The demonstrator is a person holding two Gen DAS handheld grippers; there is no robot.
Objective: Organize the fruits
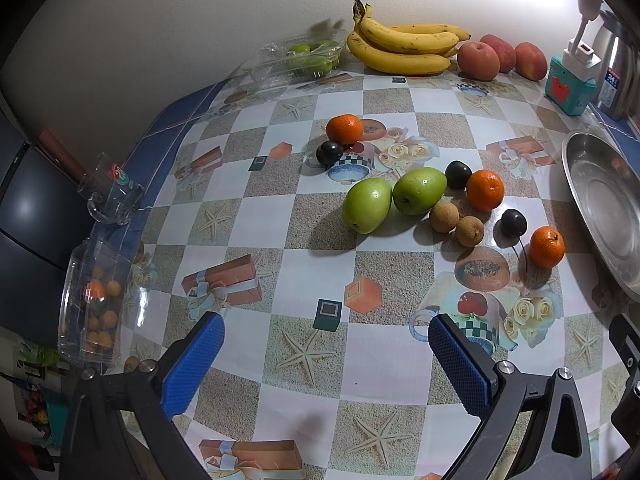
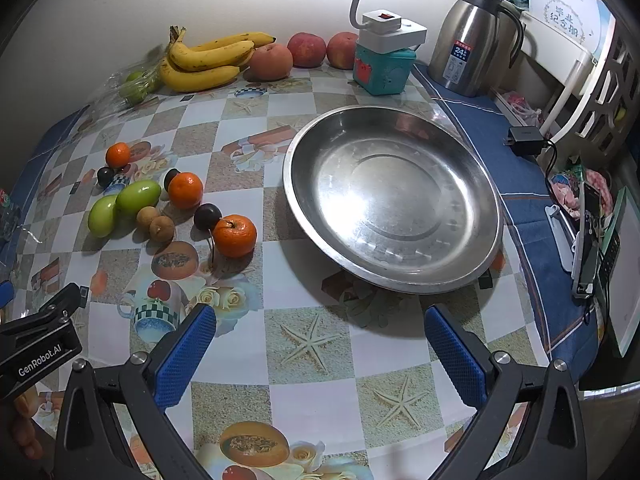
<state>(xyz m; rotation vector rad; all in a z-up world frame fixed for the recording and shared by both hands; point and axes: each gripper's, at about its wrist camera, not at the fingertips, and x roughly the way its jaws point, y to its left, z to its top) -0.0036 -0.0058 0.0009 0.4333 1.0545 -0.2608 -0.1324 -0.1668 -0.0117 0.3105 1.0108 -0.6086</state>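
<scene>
Your bench (image 2: 320,344), under a checkered cloth printed with starfish and gift boxes, fills both views. In the right wrist view the steel basin (image 2: 452,280) sits at centre right, whole and holding nothing; in the left wrist view the right edge cuts it off. At the upper right of that right view the steel flask (image 2: 472,40) carries a blue label reading "24"; the smaller print is too fine to read. A board behind it bears Chinese characters that are hard to make out.

The bananas (image 1: 404,46) and three apples (image 1: 478,60) line the wall at the top of the left view. A clear box of green fruit (image 1: 308,58) at their left is blurred by its lid.

The loose fruit lies mid-frame left of the basin: two green fruits (image 1: 368,205) touching, three mandarins (image 1: 485,189), three dark plums (image 1: 458,174), two brown longans (image 1: 444,217).

Your left gripper (image 1: 326,360) and right gripper (image 2: 320,356) hover low in frame, jaws wide, holding nothing. The left gripper's body, at the lower left of the right view, reads "GenRobot.AI".
</scene>
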